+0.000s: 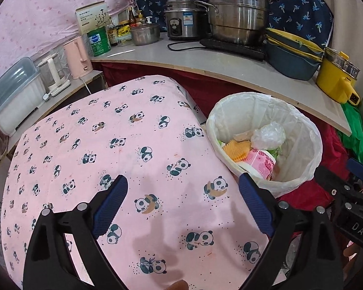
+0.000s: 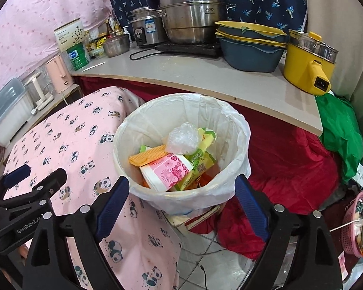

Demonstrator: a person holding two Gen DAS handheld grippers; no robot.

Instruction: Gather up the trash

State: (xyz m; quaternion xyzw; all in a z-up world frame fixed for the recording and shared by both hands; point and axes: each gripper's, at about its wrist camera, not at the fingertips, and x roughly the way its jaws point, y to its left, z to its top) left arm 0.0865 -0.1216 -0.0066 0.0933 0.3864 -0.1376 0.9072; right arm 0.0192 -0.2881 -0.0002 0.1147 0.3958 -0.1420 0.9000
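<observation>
A white bin (image 2: 239,130) lined with a white plastic bag stands beside the panda-cloth table (image 1: 109,145). It holds trash: a pink flowered paper cup (image 2: 168,172), an orange wafer-like piece (image 2: 147,158), a crumpled clear plastic bag (image 2: 184,137) and green-yellow wrappers (image 2: 203,159). The bin also shows in the left wrist view (image 1: 302,130). My left gripper (image 1: 182,188) is open and empty above the pink cloth. My right gripper (image 2: 181,189) is open and empty just in front of the bin's near rim.
A curved grey counter (image 2: 181,75) behind the bin carries steel pots (image 2: 191,17), a rice cooker (image 2: 145,27), blue-yellow basins (image 2: 251,46) and a yellow electric pot (image 2: 307,62). Red cloth (image 2: 285,164) and green cloth (image 2: 338,130) lie right of the bin. A pink basket (image 2: 358,227) sits at far right.
</observation>
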